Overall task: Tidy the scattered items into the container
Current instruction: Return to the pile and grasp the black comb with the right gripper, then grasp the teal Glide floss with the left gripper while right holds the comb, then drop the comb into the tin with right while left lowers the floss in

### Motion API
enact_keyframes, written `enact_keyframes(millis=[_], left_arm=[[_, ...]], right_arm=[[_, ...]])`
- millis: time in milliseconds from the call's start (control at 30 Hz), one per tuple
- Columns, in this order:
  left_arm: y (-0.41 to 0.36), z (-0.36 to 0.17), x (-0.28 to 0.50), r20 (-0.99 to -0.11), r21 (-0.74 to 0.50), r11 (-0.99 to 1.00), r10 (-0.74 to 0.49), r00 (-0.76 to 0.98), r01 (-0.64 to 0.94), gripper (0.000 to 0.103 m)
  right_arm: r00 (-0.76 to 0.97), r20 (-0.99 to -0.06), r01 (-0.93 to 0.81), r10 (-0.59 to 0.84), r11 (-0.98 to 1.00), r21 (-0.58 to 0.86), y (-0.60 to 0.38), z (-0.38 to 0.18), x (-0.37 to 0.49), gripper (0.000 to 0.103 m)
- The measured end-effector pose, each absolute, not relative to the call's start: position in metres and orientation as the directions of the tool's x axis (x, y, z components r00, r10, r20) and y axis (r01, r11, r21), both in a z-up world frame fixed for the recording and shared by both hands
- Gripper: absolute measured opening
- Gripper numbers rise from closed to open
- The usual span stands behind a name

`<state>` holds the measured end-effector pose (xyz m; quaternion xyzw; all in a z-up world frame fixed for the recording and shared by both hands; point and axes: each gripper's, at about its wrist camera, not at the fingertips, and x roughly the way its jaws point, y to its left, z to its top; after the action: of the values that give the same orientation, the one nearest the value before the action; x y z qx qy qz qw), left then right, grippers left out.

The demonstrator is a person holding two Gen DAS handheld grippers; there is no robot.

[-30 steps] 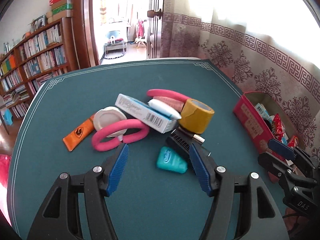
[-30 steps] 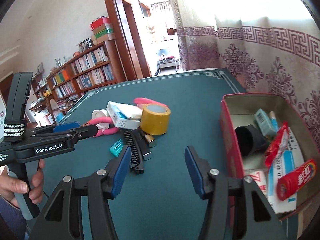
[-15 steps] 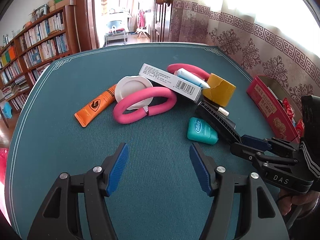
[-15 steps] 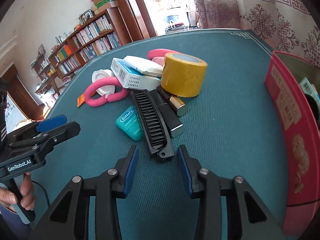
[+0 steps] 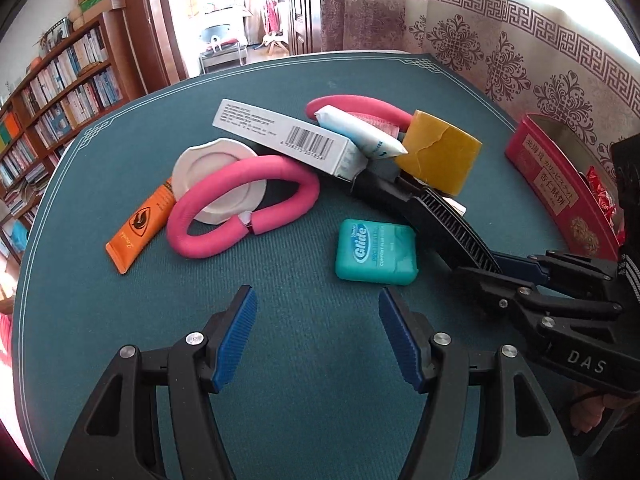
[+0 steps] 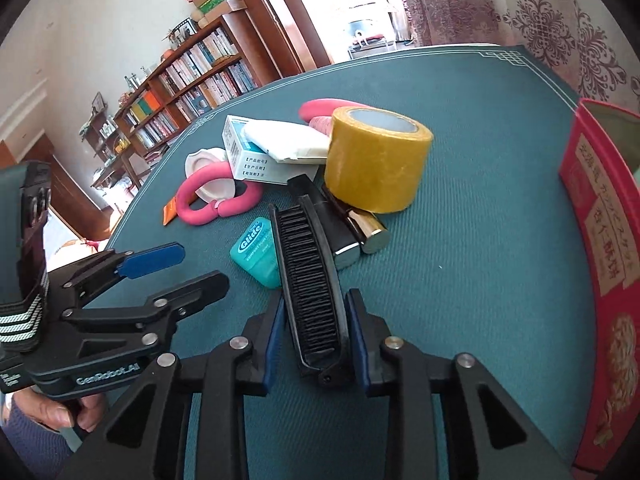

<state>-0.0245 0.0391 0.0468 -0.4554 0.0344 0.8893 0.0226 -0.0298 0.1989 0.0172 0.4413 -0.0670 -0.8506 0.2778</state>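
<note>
A black comb lies pointing toward the pile, and my right gripper is closing on its near end, blue pads against both of its sides. In the left wrist view the same comb runs from the pile to the right gripper. My left gripper hangs open over bare cloth, nothing between its fingers. A teal floss box lies just ahead of it, to the right. The red tin stands open at the right edge.
The pile holds a yellow tape roll, a white carton, a pink foam ring, a white lid and an orange tube. Two metal-ended tubes lie beside the comb. A bookshelf and a doorway stand beyond the green table.
The right gripper has moved in from near the tin and down over the comb's near end, its jaws narrowing around it. The left gripper has drawn back and sunk, still open.
</note>
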Motion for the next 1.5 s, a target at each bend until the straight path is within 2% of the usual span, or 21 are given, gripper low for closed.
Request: enact_keyframes(millis=[367, 500, 667, 733, 833, 1000, 1167, 1500], left_arm=[[0.059, 0.043, -0.064, -0.844, 0.042, -0.993, 0.025, -0.536, -0.114, 0.067], [0.055, 0.044, -0.074, -0.865, -0.012, -0.997, 0.051, -0.499, -0.081, 0.067], [0.053, 0.046, -0.077, -0.856, -0.012, -0.994, 0.064, -0.512, -0.105, 0.067], [0.049, 0.046, -0.075, -0.851, -0.009, -0.993, 0.067, -0.521, -0.114, 0.062], [0.048, 0.046, -0.068, -0.856, -0.013, -0.994, 0.068, -0.512, -0.111, 0.062], [0.042, 0.053, -0.048, -0.878, -0.112, -0.989, 0.144, -0.457, -0.097, 0.062], [0.039, 0.078, -0.022, -0.874, -0.178, -0.979, 0.204, -0.441, -0.100, 0.062], [0.064, 0.155, 0.015, -0.839, -0.197, -0.957, 0.277, -0.469, -0.212, 0.062]], right_arm=[[-0.543, -0.771, 0.342, -0.333, -0.926, 0.159, 0.211, 0.023, 0.005, 0.029], [-0.551, -0.795, 0.329, -0.253, -0.942, 0.072, 0.200, 0.025, 0.009, 0.029], [-0.540, -0.813, 0.312, -0.219, -0.949, 0.048, 0.194, 0.025, 0.003, 0.029], [-0.531, -0.823, 0.308, -0.204, -0.951, 0.037, 0.192, 0.025, 0.001, 0.029], [-0.514, -0.840, 0.293, -0.176, -0.956, 0.021, 0.189, 0.027, 0.001, 0.029], [-0.455, -0.867, 0.207, -0.203, -0.971, 0.119, 0.204, 0.041, 0.013, 0.028], [-0.455, -0.870, 0.125, -0.190, -0.981, 0.149, 0.221, 0.067, 0.038, 0.028], [-0.556, -0.831, -0.058, -0.012, -0.997, 0.053, 0.269, 0.138, 0.070, 0.028]])
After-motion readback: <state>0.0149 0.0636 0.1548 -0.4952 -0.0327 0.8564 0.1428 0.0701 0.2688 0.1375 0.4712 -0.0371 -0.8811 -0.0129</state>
